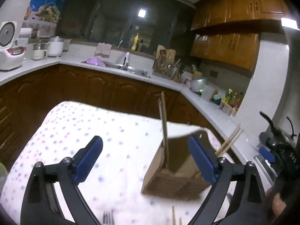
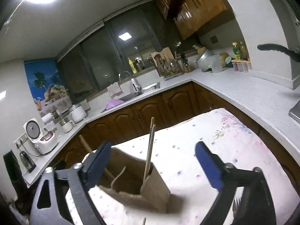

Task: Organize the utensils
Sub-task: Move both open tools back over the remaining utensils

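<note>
I work over a table (image 1: 78,131) under a soft white cloth dotted with small blue and pink spots, a little rumpled and likely to slide or bunch if I drag anything across it. Toward its right side in the left wrist view stands the cardboard box (image 1: 168,183), an open-topped holder of brown corrugated board with inner dividers; I judge it light, easily tipped and easily crushed, so I would steady it by an outer wall low down, not by its thin rim. Upright in one compartment lean long wooden sticks (image 2: 150,146), apparently chopsticks: stiff, light, smooth and slim, best pinched across the shaft near the middle so they don't pivot. More chopsticks (image 1: 229,142) angle out behind the box's right side. At the near edge of the cloth lies a metal fork (image 1: 108,219), only its tines showing; hard and slippery, it wants a grip on the flat handle. My left claw (image 1: 148,161) has its blue pads spread apart with nothing pressed between them, the box just beside its right pad. My right claw (image 2: 157,168) is likewise spread wide and empty.
</note>
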`<control>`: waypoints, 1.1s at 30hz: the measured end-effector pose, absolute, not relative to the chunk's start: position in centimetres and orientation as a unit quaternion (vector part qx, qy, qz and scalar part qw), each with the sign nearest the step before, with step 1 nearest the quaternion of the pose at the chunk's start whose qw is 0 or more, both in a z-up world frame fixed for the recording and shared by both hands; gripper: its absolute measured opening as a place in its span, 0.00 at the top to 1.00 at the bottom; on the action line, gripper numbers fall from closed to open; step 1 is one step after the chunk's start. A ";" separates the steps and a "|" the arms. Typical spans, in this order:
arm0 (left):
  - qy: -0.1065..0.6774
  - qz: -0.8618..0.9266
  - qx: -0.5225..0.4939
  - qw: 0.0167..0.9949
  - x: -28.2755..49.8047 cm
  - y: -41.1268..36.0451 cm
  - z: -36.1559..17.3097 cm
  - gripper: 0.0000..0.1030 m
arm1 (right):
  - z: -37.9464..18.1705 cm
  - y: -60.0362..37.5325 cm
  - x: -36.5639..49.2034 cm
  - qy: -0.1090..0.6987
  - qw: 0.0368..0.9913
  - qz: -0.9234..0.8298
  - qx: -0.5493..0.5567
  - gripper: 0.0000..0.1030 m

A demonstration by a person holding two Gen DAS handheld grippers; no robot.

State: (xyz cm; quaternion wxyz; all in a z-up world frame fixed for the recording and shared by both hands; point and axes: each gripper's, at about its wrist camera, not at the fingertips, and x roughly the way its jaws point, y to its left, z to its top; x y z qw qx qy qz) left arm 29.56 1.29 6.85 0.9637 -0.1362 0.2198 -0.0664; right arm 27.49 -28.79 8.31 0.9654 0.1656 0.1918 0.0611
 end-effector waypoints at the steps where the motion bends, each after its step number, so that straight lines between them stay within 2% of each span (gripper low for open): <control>1: 0.224 -0.068 -0.135 0.963 28.8 1.5 6.6 0.08 | 8.2 -28.8 26.8 0.192 0.966 0.064 0.164 0.04; 18: 0.261 -0.065 -0.095 0.958 18.9 2.3 5.5 0.08 | 6.8 -28.5 16.5 0.214 0.964 0.082 0.134 0.01; 33: 0.316 -0.083 -0.092 0.941 16.3 1.3 2.0 0.08 | 2.7 -30.3 11.1 0.262 0.952 0.055 0.145 0.01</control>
